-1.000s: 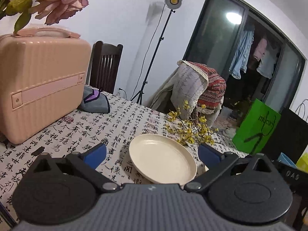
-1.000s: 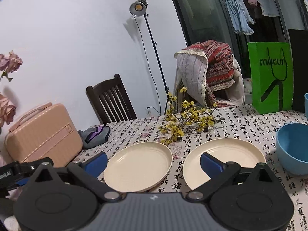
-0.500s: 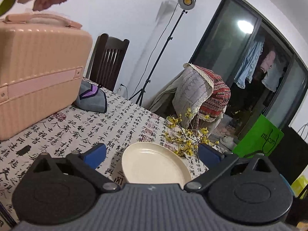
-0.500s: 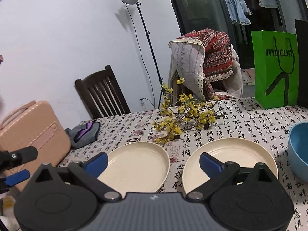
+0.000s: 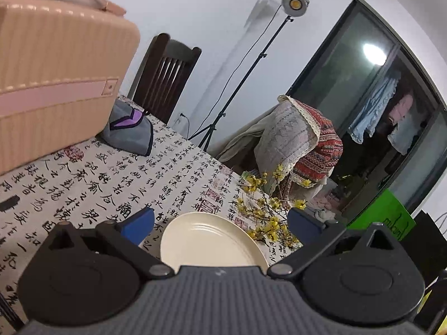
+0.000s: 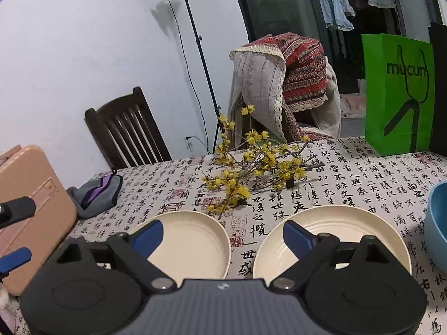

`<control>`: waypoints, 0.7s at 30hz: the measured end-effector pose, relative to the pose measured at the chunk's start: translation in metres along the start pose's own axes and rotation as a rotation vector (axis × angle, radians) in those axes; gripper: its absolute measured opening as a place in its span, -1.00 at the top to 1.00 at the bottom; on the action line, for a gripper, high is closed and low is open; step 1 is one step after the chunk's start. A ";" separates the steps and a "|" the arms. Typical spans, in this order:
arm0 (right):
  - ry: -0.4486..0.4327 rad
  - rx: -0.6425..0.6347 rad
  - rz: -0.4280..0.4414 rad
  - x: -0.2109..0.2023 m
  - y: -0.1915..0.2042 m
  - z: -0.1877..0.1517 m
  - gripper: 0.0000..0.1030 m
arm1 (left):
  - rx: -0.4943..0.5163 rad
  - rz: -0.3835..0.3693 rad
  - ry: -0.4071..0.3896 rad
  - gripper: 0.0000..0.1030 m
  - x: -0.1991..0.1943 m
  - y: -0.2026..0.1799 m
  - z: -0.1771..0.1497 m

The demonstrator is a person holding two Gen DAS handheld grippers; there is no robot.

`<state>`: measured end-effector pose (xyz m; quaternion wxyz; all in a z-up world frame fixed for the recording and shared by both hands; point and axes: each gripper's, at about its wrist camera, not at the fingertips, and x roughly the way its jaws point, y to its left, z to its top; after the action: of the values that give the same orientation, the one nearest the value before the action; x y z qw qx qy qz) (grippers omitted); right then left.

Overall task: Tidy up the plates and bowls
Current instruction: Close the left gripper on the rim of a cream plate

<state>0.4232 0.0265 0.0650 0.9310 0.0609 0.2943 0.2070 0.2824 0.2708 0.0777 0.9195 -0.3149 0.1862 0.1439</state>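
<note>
Two cream plates lie side by side on the calligraphy-print tablecloth [image 6: 335,173]: the left plate [image 6: 190,243] and the right plate [image 6: 343,223]. A blue bowl [image 6: 437,223] shows at the right edge. My right gripper [image 6: 223,234] hovers low over the gap between the plates. Its jaws are closing, with nothing held between them. My left gripper [image 5: 220,224] stands open just above the near rim of the left plate [image 5: 212,243], apart from it. One of the left gripper's blue fingers [image 6: 15,255] shows at the far left of the right wrist view.
A pink suitcase [image 5: 56,69] stands on the table's left, with a grey and purple pouch [image 5: 128,134] beside it. A branch of yellow flowers [image 6: 251,173] lies behind the plates. A green paper bag [image 6: 399,92] stands at the back right. Wooden chair [image 6: 128,128] beyond the table.
Both grippers have moved forward and a little lower toward the plates. The left wrist view has rolled, and the suitcase looms larger. The right jaws have narrowed slightly.
</note>
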 end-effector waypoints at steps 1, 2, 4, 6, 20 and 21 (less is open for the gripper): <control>0.004 -0.002 -0.001 0.003 0.000 0.000 -0.77 | -0.002 0.007 0.003 -1.00 0.004 0.001 0.000; 0.007 -0.004 0.001 0.007 0.001 0.000 -0.77 | -0.003 0.016 0.005 -1.00 0.008 0.002 -0.001; 0.013 -0.005 0.006 0.012 0.001 0.000 -0.77 | -0.004 0.022 0.004 -1.00 0.014 0.005 -0.003; 0.022 -0.012 0.006 0.019 0.002 0.000 -0.71 | -0.009 0.032 0.003 -1.00 0.020 0.008 -0.006; 0.042 -0.117 0.002 0.056 0.014 -0.007 -0.43 | 0.008 0.109 0.051 -1.00 0.061 0.034 -0.021; 0.038 -0.122 0.008 0.058 0.014 -0.008 -0.43 | 0.004 0.109 0.053 -1.00 0.063 0.036 -0.022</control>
<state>0.4568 0.0638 0.0316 0.9265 0.0014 0.2986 0.2291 0.3190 0.2936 0.0152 0.9057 -0.3059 0.2277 0.1851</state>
